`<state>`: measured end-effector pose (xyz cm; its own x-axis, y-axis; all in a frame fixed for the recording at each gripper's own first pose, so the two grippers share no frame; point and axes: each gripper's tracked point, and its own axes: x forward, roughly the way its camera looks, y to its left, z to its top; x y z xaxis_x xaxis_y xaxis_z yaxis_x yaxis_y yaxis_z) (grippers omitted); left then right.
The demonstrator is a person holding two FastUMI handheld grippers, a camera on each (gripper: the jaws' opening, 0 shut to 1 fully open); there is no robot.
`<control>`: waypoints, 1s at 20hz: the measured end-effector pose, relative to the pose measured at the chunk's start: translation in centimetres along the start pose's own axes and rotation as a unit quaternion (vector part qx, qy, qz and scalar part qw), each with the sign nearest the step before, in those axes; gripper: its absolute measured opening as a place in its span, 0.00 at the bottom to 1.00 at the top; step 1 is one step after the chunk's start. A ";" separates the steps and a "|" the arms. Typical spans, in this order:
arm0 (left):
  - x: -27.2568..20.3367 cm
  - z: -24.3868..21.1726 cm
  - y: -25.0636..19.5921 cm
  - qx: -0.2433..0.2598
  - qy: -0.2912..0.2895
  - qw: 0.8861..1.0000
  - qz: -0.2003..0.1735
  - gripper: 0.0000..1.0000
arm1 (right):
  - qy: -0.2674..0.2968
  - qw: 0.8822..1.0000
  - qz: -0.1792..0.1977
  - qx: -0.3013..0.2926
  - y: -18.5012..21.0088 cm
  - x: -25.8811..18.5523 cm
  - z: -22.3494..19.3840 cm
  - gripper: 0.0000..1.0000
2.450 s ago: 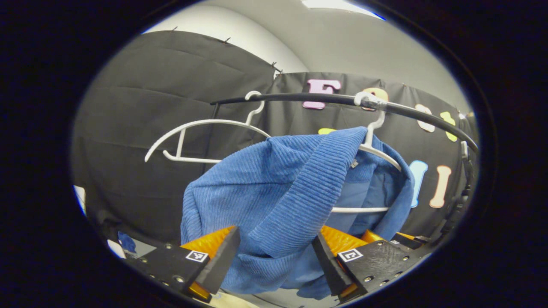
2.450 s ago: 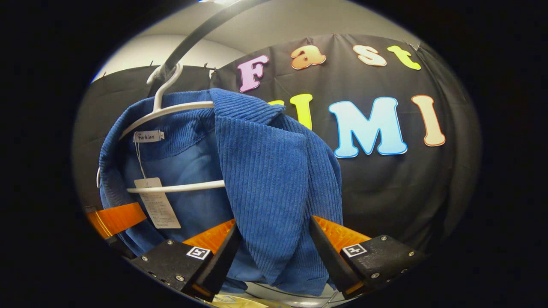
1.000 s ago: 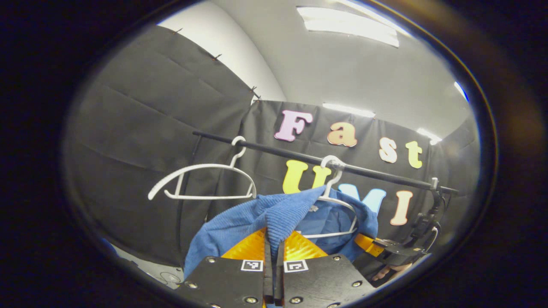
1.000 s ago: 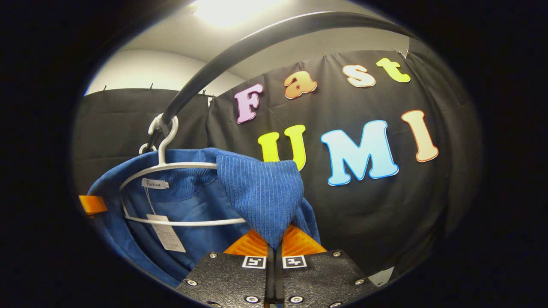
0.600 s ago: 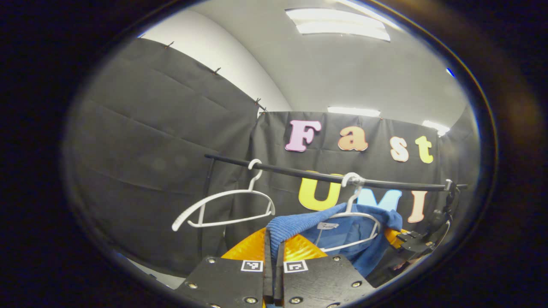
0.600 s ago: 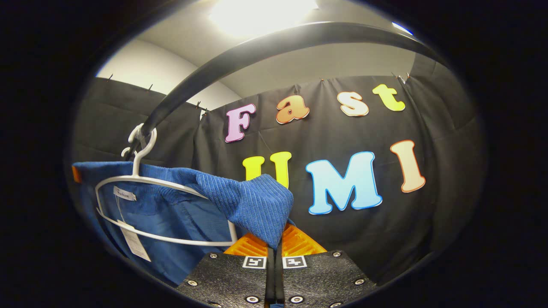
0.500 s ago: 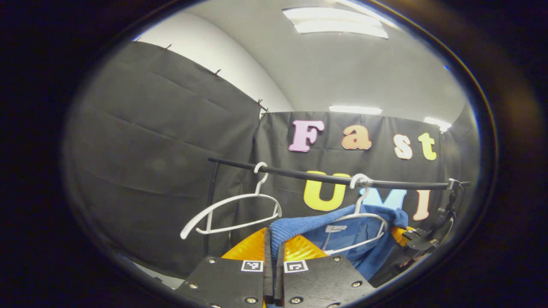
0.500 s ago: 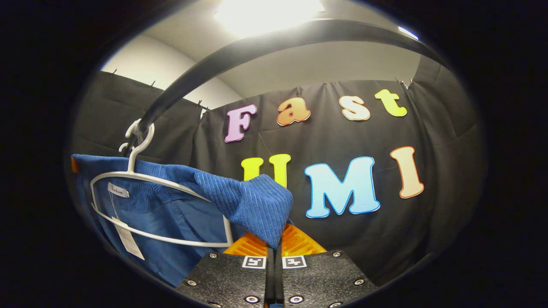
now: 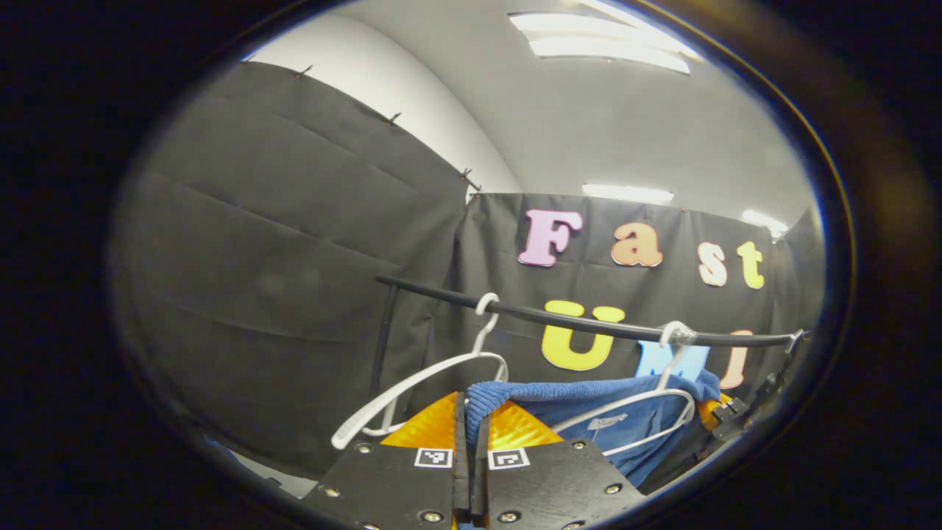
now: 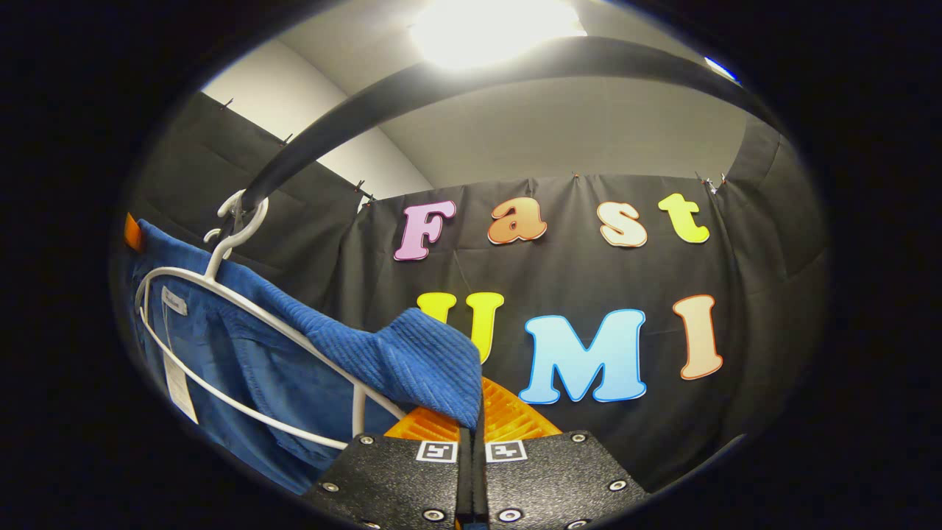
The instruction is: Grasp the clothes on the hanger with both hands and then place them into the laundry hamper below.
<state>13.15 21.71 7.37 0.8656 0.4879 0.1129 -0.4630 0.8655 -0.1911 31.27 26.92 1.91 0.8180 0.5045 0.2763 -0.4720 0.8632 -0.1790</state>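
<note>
Both grippers are pinching the blue garment point(image 9: 589, 390): the left gripper point(image 9: 471, 412) and right gripper point(image 10: 475, 416) are each clamping a fold; beyond, it is draping over a white hanger point(image 10: 243, 309) hooked on the black rail point(image 9: 574, 320); an empty hanger point(image 9: 419, 383) is hanging farther left.

Staged recording booth, not a home, black cloth walls point(image 9: 294, 243) pinned up w/ clips, white room wall point(image 9: 412, 88) above, fluorescent ceiling lights point(image 9: 596, 44), black clothes rail point(image 9: 574, 320) w/ white hangers point(image 9: 419, 383)
</note>
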 end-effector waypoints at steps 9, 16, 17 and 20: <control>-0.1 -4.6 2.3 -0.030 0.065 0.997 -0.039 0.02 | 0.007 1.000 -0.004 -0.020 -0.2 0.7 -0.7 0.00; 1.0 -7.3 2.1 -0.022 0.084 0.994 -0.066 0.02 | -0.019 0.998 -0.015 -0.065 -1.9 2.4 -0.7 0.00; 1.1 -7.8 2.0 -0.035 0.085 0.993 -0.072 0.03 | -0.017 0.997 -0.014 -0.071 -1.9 2.7 -1.2 0.00; 1.0 -9.7 2.3 -0.038 0.090 0.992 -0.082 0.02 | -0.008 0.997 -0.014 -0.080 -2.1 2.9 -2.5 0.00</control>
<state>14.78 23.04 -2.44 0.9513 0.3073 -0.0255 -0.3032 0.9174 -0.2578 35.47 26.52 0.73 0.8240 0.4816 0.2986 -0.3895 0.8641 -0.3187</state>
